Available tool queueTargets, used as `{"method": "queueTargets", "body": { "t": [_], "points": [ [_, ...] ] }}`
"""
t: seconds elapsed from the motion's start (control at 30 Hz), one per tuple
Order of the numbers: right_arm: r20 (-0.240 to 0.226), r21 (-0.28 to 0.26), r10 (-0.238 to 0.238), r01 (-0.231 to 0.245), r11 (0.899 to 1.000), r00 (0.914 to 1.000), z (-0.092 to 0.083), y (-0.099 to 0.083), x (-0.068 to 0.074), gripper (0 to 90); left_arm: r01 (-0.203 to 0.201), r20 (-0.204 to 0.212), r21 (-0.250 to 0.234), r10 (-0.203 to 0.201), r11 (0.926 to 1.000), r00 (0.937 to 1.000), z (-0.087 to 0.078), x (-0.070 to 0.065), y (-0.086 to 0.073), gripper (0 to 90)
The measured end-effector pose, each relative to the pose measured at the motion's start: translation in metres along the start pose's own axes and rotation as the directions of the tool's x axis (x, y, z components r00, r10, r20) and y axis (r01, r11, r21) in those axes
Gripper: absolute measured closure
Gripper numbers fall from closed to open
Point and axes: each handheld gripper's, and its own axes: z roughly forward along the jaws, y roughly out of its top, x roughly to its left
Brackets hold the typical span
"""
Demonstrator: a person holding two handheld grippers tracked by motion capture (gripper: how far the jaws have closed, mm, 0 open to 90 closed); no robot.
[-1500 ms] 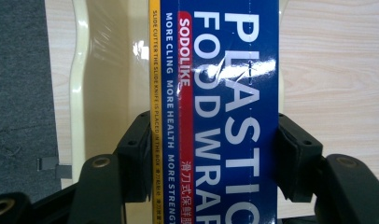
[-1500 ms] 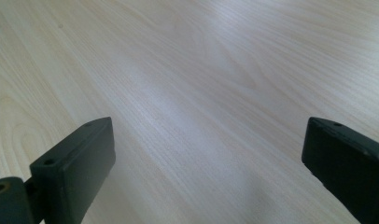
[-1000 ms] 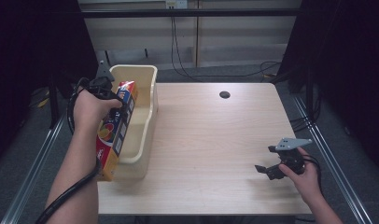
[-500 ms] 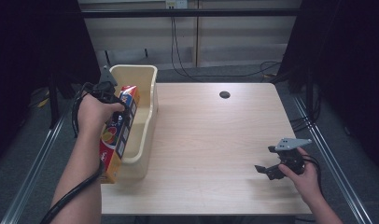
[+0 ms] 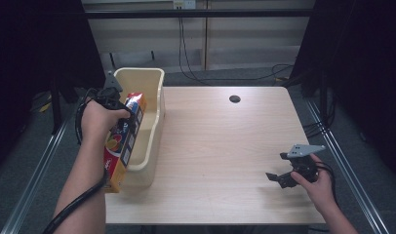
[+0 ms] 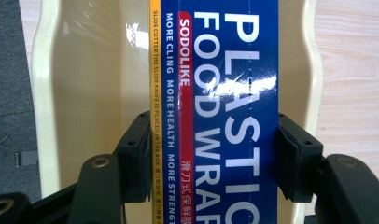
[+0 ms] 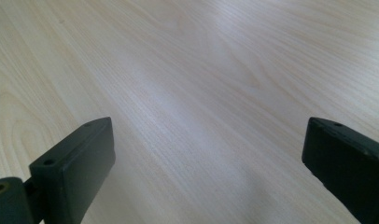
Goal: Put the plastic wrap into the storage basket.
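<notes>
A long blue, red and orange plastic food wrap box point(image 5: 122, 146) is held lengthwise over the left wall of a cream plastic bin point(image 5: 154, 83) on the left side of the table. My left gripper point(image 5: 123, 114) is shut on the box. In the left gripper view both jaws press the sides of the box point(image 6: 225, 84), with the bin's point(image 6: 52, 93) hollow below it. My right gripper point(image 5: 279, 178) rests low over the table's front right, open. In the right gripper view the jaws stand wide apart over bare wood point(image 7: 187, 74).
The light wooden table point(image 5: 220, 146) has a dark round hole point(image 5: 234, 99) near its far edge. Metal rails run along both sides of the table. Cables point(image 5: 186, 53) lie on the floor behind it.
The left hand with the box has shifted slightly right and toward the near edge. The right gripper has stayed put.
</notes>
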Motion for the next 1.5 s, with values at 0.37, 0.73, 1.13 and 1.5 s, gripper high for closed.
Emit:
{"method": "queueTargets", "body": {
  "t": [0.37,0.73,1.13,1.5],
  "points": [
    [-0.001,0.001,-0.002,0.002,1.000,1.0000,0.000,0.000,0.000,2.4,-0.007,-0.011,0.019,0.007,0.9998,0.9999,0.008,-0.003,0.002,40.3],
    [-0.005,0.006,-0.008,0.008,1.000,1.0000,0.001,0.000,0.000,2.3,-0.018,-0.024,0.032,0.018,0.9993,0.9995,0.015,-0.004,0.004,40.2],
    [-0.012,0.013,-0.012,0.012,1.000,0.9998,0.003,-0.001,0.001,2.2,-0.001,-0.025,0.048,0.003,0.9989,0.9997,0.024,-0.004,0.006,40.1],
    [-0.014,0.018,-0.012,0.012,1.000,0.9998,0.004,-0.001,0.001,2.2,0.007,-0.027,0.066,-0.005,0.9978,0.9996,0.033,-0.004,0.008,40.0]
  ]
}}
